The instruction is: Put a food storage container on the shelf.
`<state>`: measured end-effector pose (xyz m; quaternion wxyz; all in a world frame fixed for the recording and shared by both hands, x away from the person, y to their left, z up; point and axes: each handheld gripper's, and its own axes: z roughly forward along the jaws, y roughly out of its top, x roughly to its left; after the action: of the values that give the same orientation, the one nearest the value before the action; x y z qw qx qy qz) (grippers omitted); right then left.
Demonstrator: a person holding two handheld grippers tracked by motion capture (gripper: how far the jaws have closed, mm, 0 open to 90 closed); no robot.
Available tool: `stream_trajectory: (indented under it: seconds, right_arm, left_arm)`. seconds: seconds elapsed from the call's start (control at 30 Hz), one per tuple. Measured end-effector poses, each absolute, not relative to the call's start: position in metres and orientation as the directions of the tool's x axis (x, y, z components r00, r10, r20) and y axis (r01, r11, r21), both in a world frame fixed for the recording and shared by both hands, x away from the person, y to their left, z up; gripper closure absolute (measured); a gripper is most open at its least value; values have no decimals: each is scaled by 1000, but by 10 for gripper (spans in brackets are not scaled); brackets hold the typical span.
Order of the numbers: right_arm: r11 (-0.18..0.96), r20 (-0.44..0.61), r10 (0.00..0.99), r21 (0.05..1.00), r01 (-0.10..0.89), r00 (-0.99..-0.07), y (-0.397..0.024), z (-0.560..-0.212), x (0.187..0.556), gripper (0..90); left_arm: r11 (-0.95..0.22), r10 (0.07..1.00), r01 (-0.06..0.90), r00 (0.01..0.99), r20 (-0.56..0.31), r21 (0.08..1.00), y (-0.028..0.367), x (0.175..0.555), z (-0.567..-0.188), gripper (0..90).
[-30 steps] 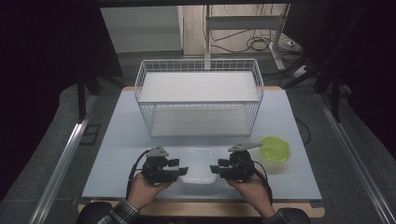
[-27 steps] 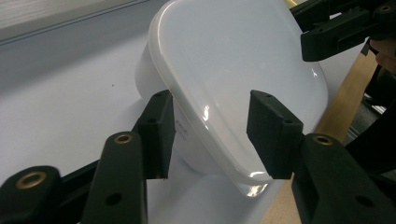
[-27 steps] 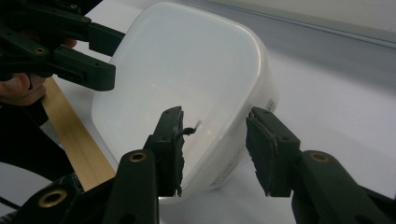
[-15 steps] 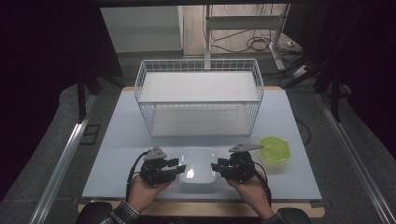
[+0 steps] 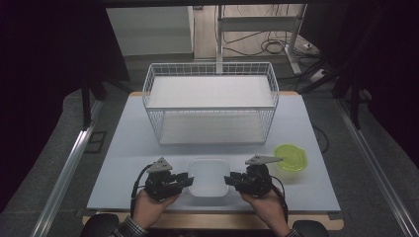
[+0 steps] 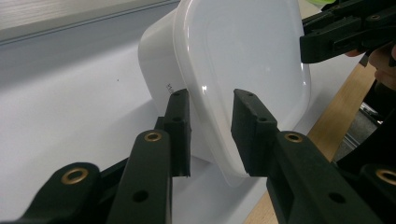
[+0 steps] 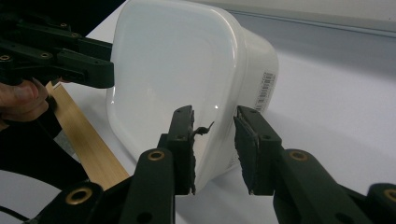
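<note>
Looking down from the high view, you hold your left tool [image 5: 187, 180] and your right tool [image 5: 230, 179] at the two sides of a white tub [image 5: 209, 177]. The tub sits on the pale tabletop [image 5: 123, 148], close to the front edge, right between your two hands. Each tool has its tips at the tub's side. A green bowl [image 5: 291, 158] rests on the tabletop just past your right tool. A white wire basket [image 5: 210, 107] stands farther back, well apart from the tub.

From the left gripper view, the white tub [image 6: 233, 60] has its rim between the two black jaws of your left tool [image 6: 211, 133]. The jaws have just been closing. One jaw is outside the wall and one is over the open top. You cannot tell here if the pads press on the rim yet. Your right tool [image 6: 308, 49] shows at the tub's far rim.

From the right gripper view, the white tub [image 7: 173, 65] also has its rim between the jaws of your right tool [image 7: 214, 149]. These jaws have just been closing too. A small gap shows beside the rim, so the grip is hard to judge. Your left tool [image 7: 109, 70] sits at the tub's other rim, with your hand [image 7: 23, 100] behind it.
</note>
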<state>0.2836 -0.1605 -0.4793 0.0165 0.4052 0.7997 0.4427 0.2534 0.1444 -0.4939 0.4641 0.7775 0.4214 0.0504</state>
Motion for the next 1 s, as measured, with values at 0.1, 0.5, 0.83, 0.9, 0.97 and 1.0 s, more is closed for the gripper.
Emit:
stream_trajectory:
  seconds: [0.1,0.5,0.83,0.9,0.97,1.0]
  right_arm:
    - [282,317,670,728,625,-671,-159,-479,283,692]
    - [242,303,695,755,609,-651,-160,-480,289,766]
    - [224,285,699,784,579,-656,-161,-475,290,766]
    - [224,284,697,786,576,-658,-161,-473,290,766]
    - [219,275,698,797,562,-662,-161,-467,291,766]
    - [219,273,698,799,560,-662,-161,-465,291,766]
  left_arm:
    - [-208,707,609,634,-312,766,144,253,-494,684]
    - [-152,729,603,604,-323,783,144,258,-496,774]
    - [-142,730,582,608,-312,801,143,260,-493,771]
    - [-140,730,580,609,-312,803,143,260,-492,770]
    - [-142,729,565,615,-300,813,144,263,-486,770]
    - [-141,730,559,616,-295,817,144,264,-483,770]
